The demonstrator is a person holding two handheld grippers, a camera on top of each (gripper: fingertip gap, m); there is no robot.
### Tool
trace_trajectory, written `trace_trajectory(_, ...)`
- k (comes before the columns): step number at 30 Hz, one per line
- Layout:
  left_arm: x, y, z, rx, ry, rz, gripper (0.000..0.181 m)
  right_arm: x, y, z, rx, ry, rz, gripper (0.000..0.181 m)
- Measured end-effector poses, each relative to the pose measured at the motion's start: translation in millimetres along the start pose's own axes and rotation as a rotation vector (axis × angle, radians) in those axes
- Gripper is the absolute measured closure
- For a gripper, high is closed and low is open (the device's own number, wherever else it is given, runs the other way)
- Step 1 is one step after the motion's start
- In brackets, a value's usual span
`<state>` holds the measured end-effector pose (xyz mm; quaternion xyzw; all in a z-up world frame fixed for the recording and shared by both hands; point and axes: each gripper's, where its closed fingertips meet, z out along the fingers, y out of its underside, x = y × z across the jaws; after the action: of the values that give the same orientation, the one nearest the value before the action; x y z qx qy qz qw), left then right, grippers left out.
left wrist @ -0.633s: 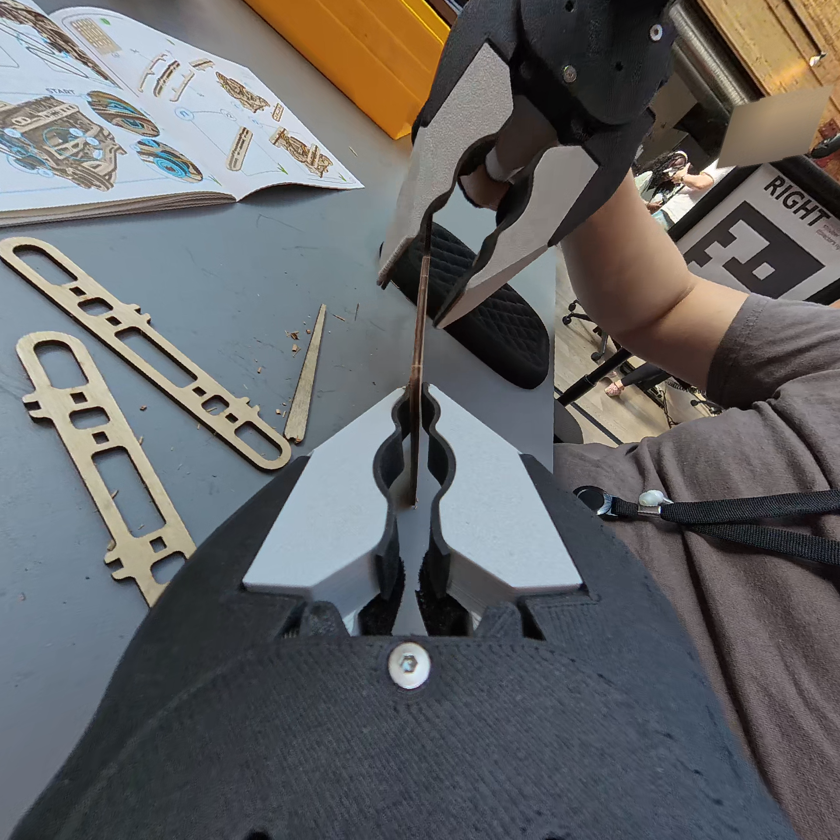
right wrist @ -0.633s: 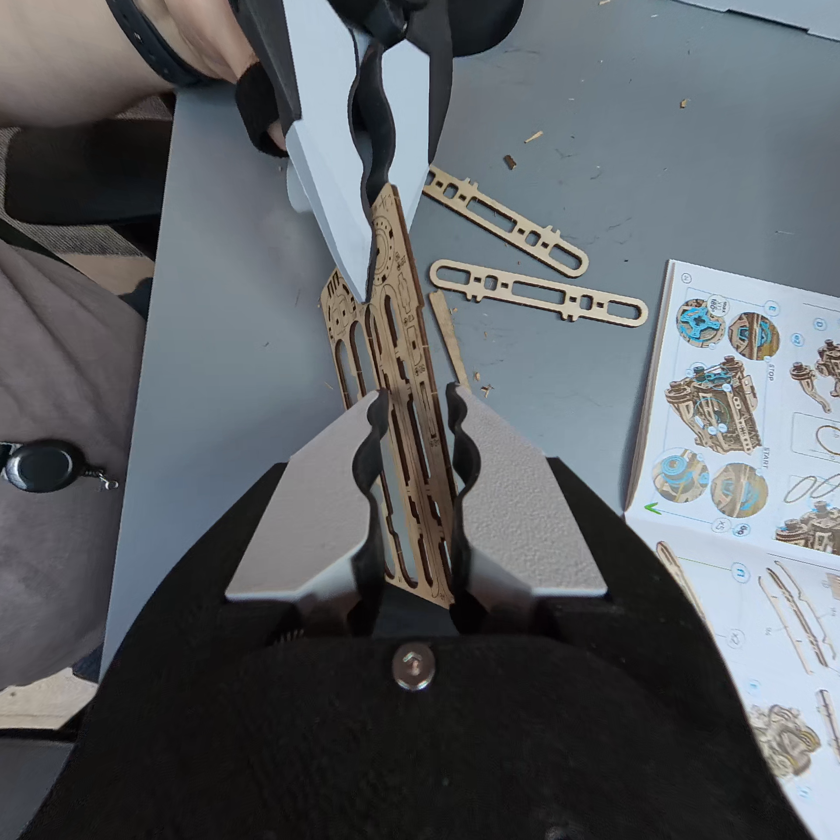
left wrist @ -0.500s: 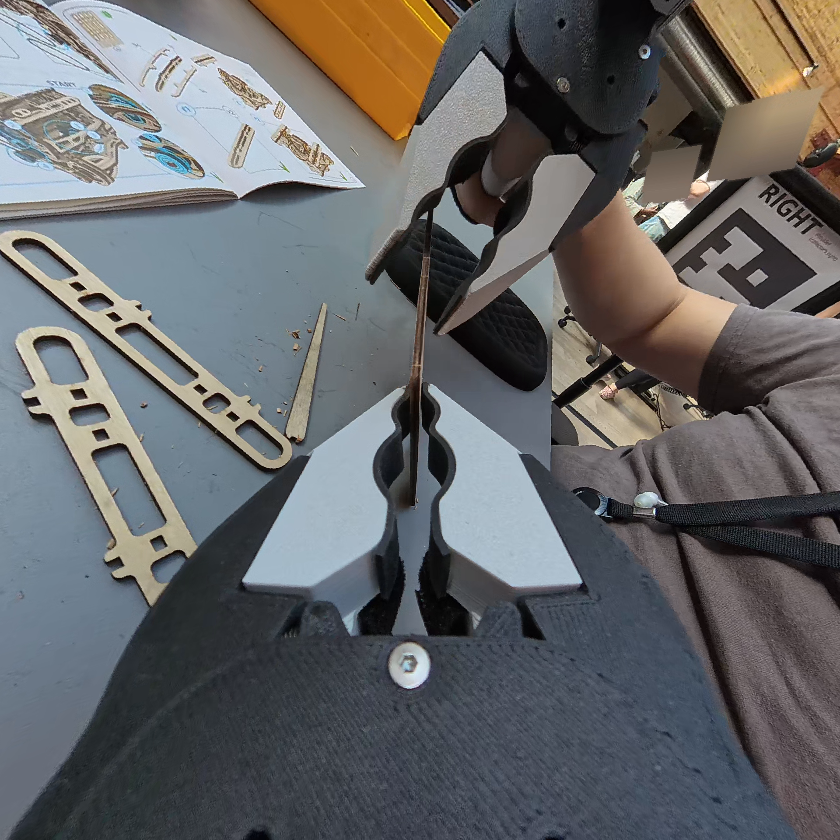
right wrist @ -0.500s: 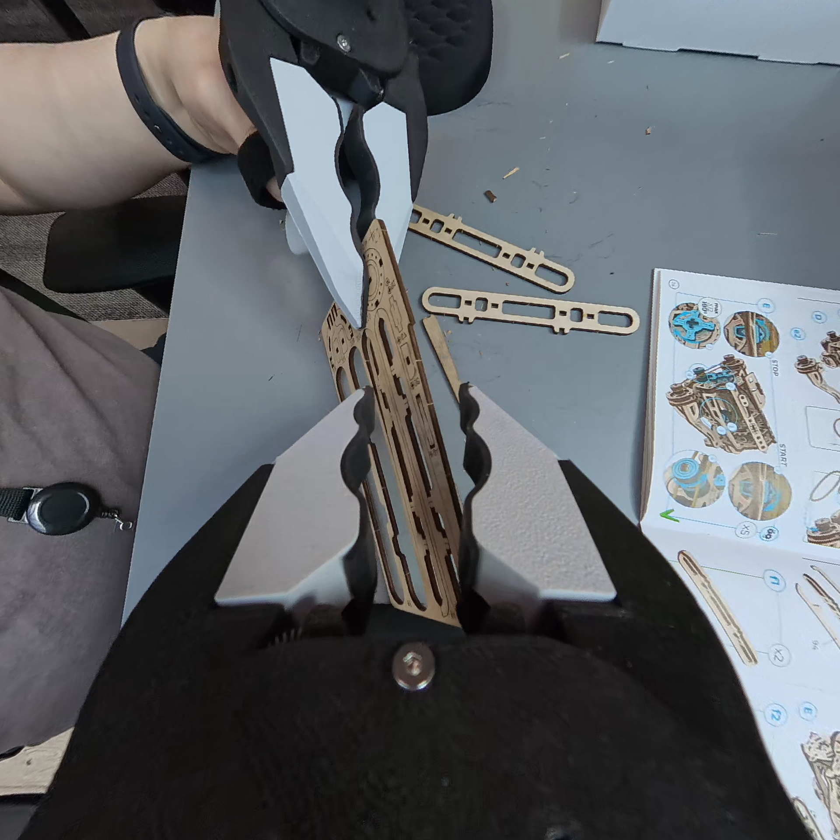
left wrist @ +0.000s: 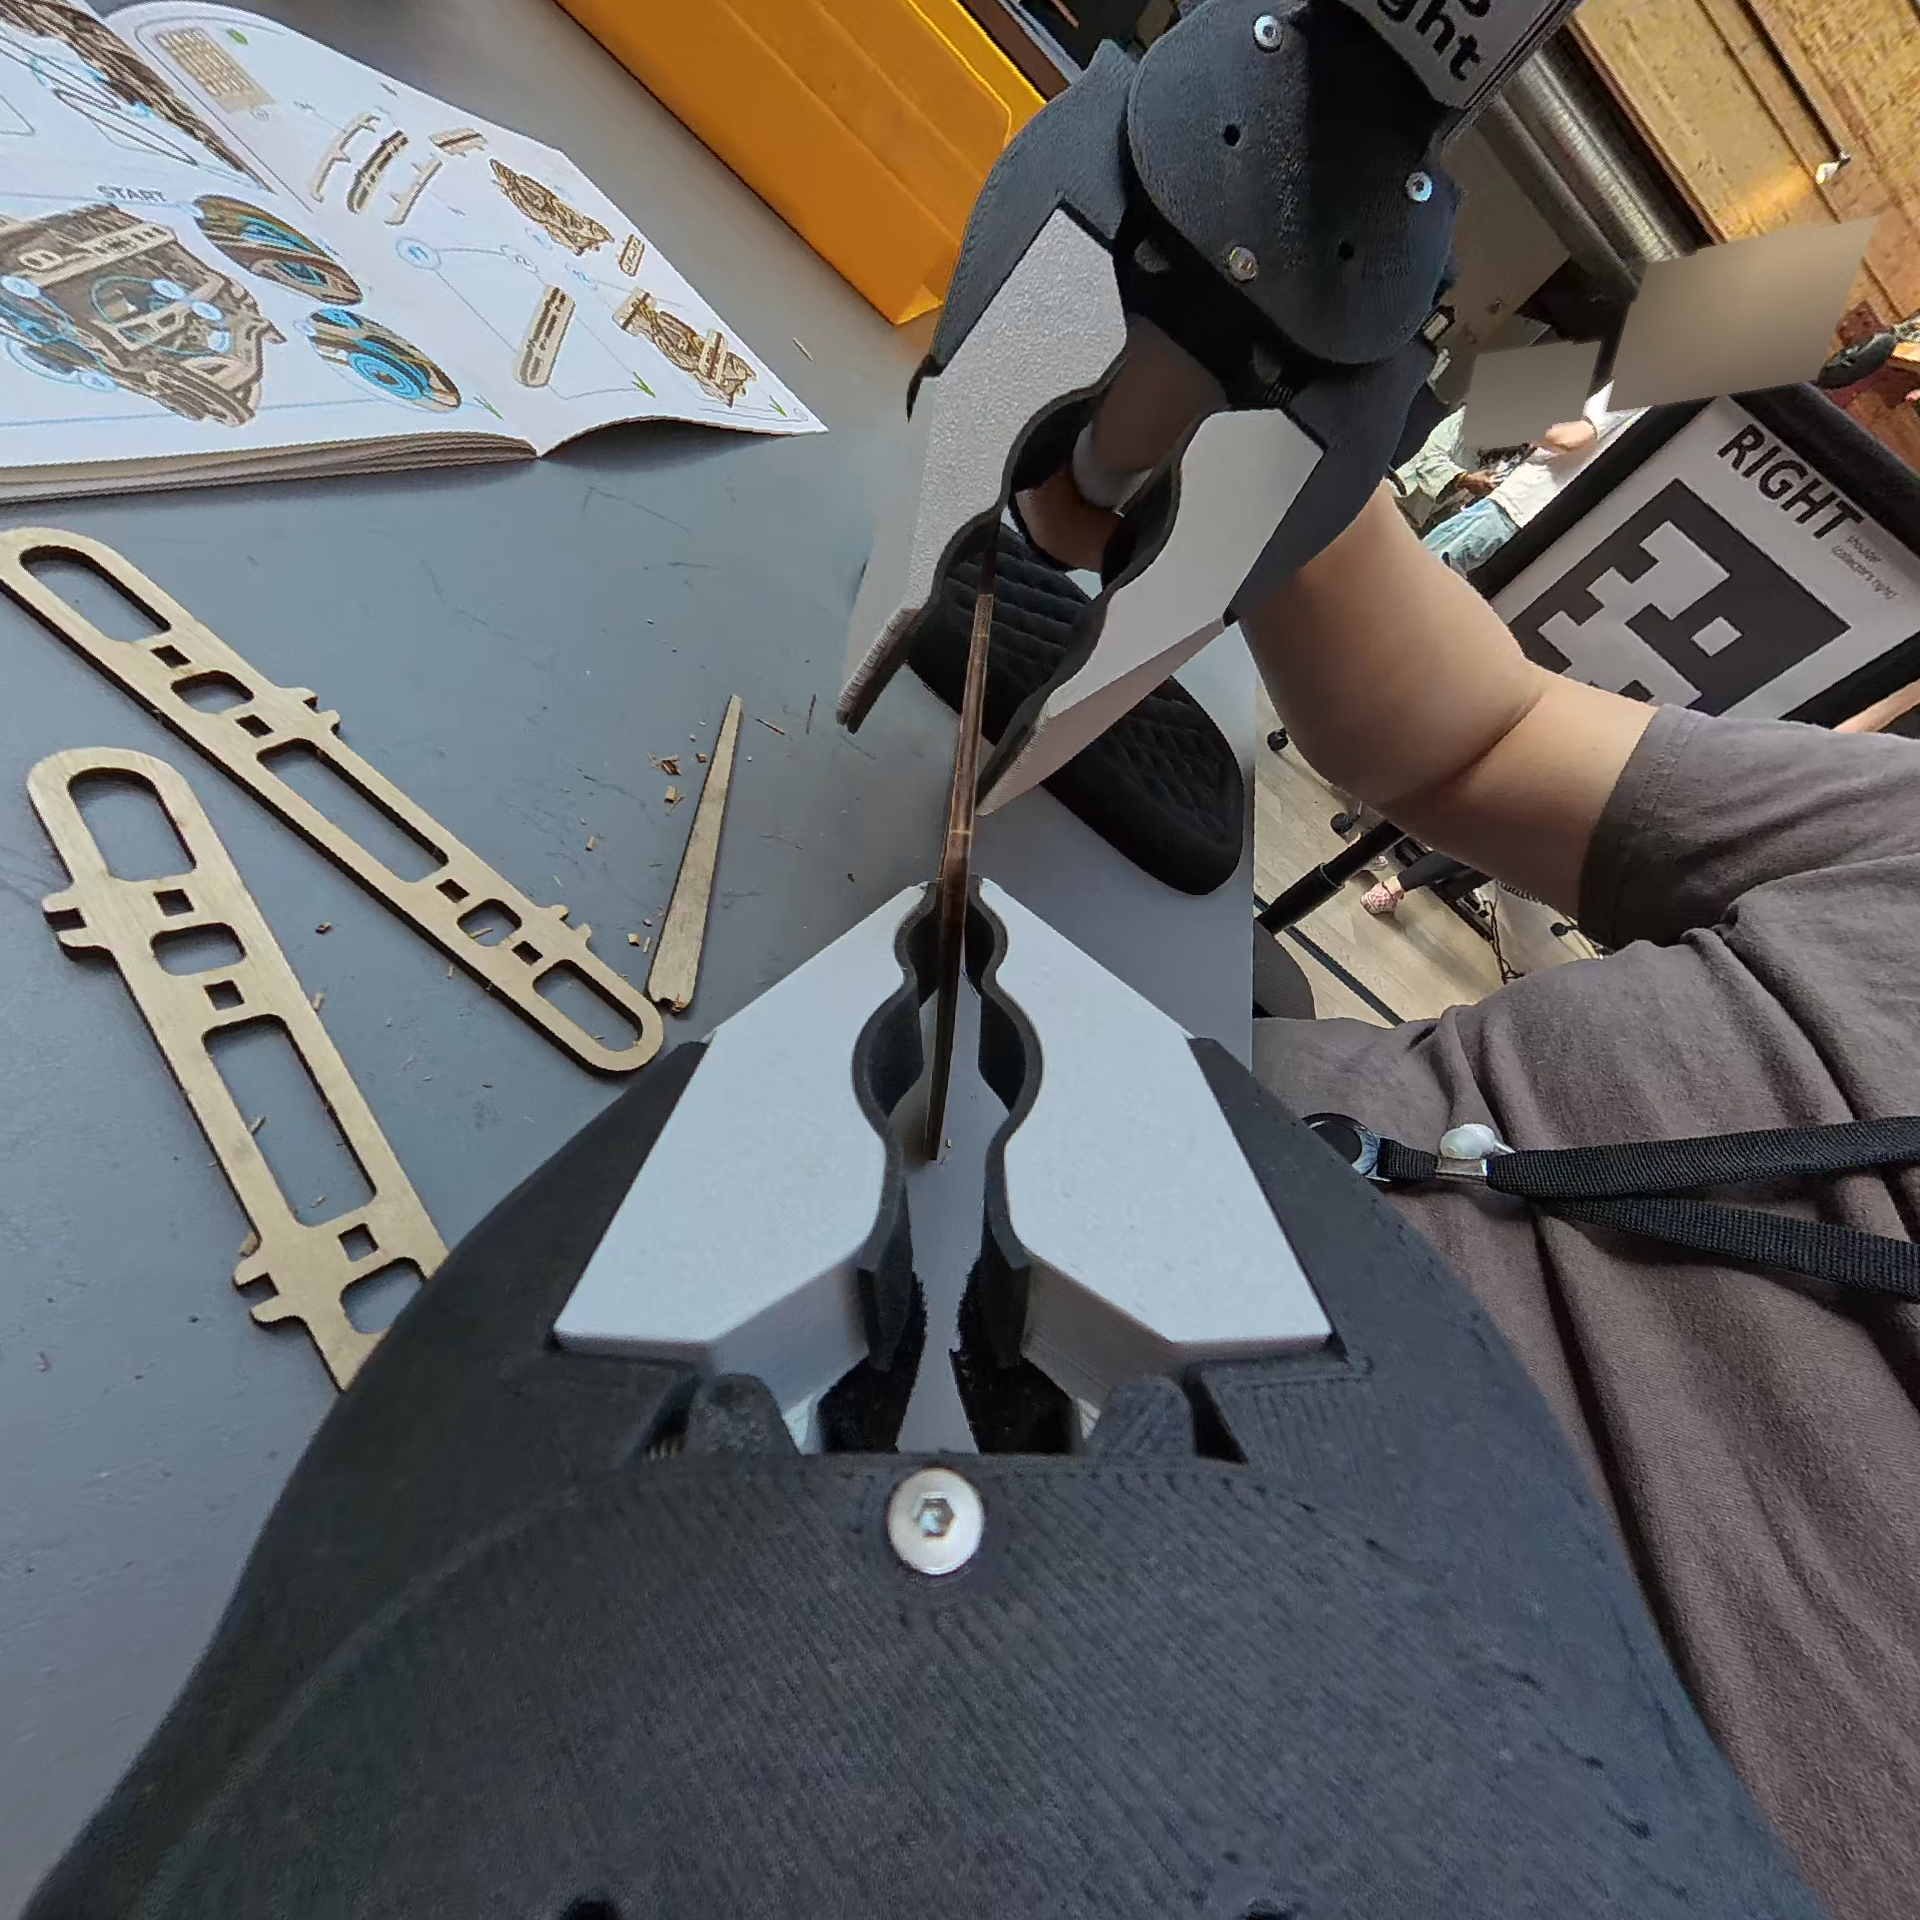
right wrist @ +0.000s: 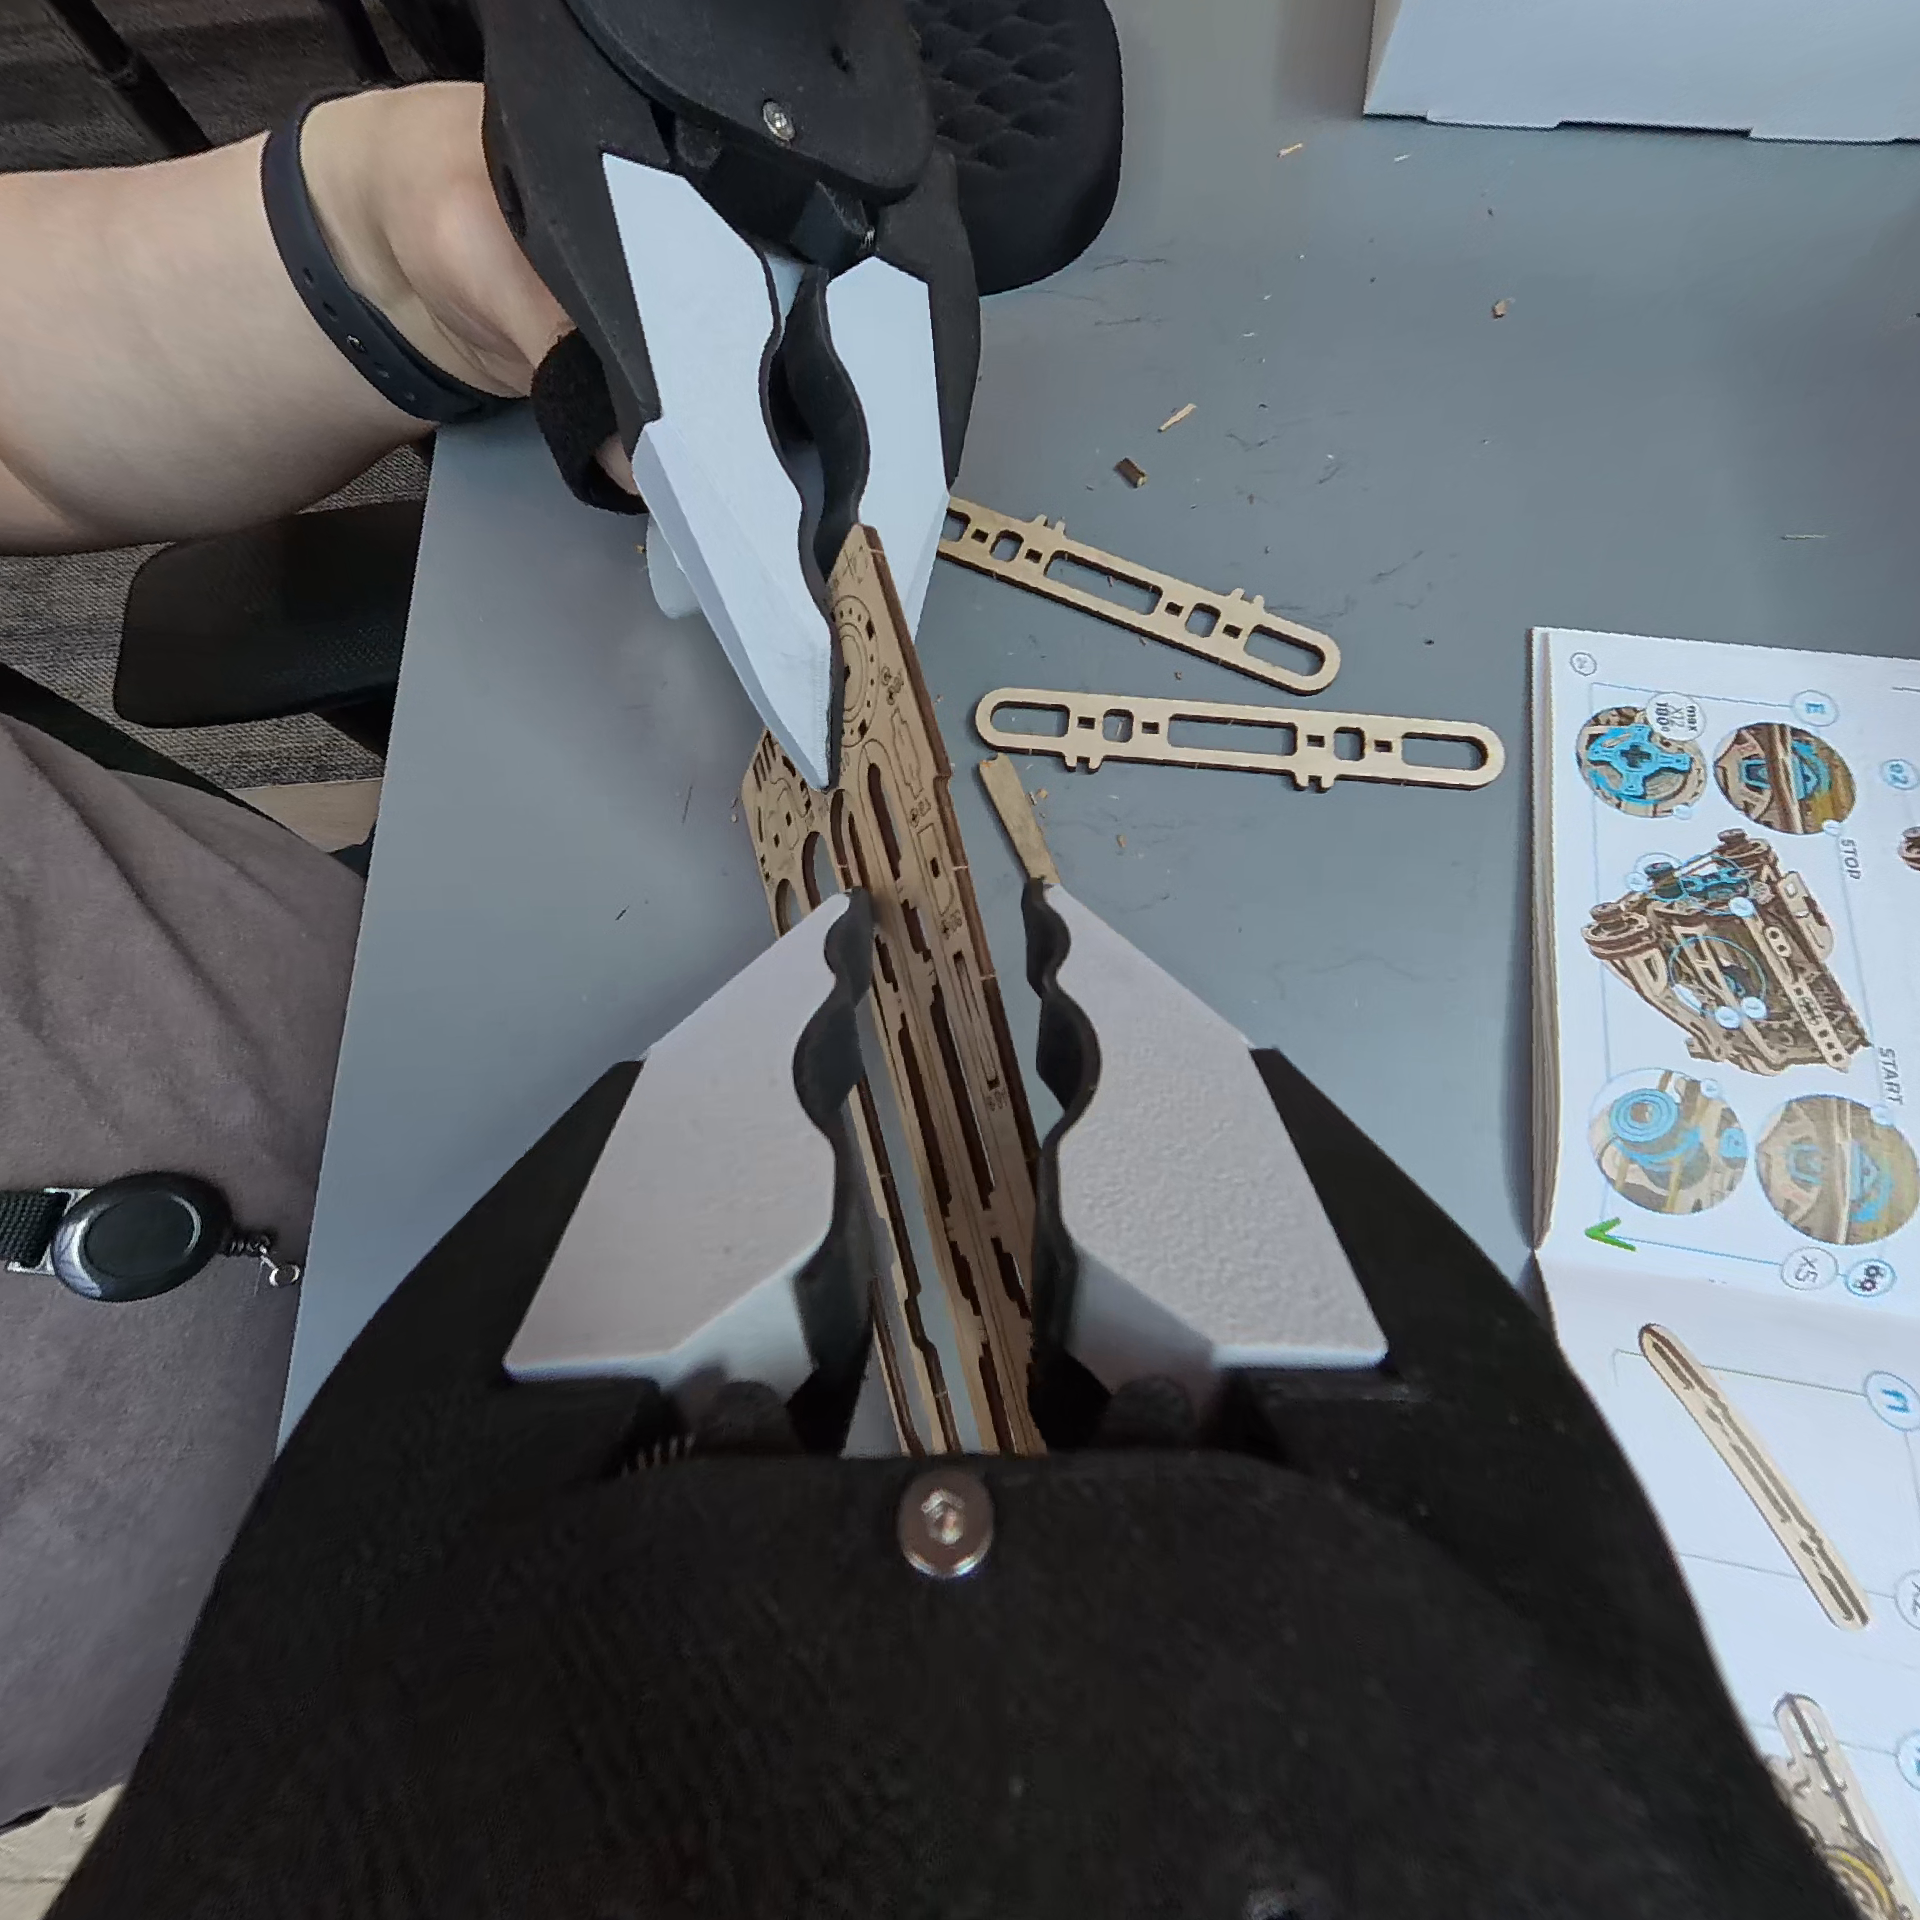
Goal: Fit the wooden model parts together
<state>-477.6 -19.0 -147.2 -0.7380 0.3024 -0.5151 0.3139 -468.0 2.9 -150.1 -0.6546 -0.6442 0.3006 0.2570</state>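
A thin laser-cut wooden sheet with slots and engraved parts is held off the grey table. It shows edge-on in the left wrist view. My left gripper is shut on one end of the sheet; it also shows at the top of the right wrist view. My right gripper is open, with the sheet's other end lying between its jaws and running back to its base. In the left wrist view the right gripper stands over the sheet's far end.
Two slotted wooden strips and a thin wooden sliver lie on the table, with small wood chips. An open instruction booklet, a yellow bin and a white box stand around. The table edge and the person's lap are close. The tips of both grippers are at nearly the same place. My right gripper's tips are some 4 centimeters from the thin wooden sliver.
The right gripper has slid further along the sheet toward the left gripper, so the sheet reaches deeper between its open jaws. The left gripper keeps its hold.
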Motion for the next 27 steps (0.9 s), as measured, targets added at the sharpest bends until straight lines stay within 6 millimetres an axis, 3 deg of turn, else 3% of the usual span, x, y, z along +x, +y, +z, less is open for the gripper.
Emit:
trace_trajectory(17, 2, 2, 0, -0.005, -0.009, 0.024, 0.181, -9, 3, -2, -0.048, -0.107, 0.033, 0.172)
trace_trajectory(23, 1, 2, 0, -0.004, -0.013, 0.019, 0.18, -6, 4, 0, -0.058, -0.066, 0.017, 0.171)
trace_trajectory(27, 2, 1, 0, -0.001, 0.014, -0.005, 0.181, -10, 6, -12, -0.028, -0.09, -0.053, 0.163)
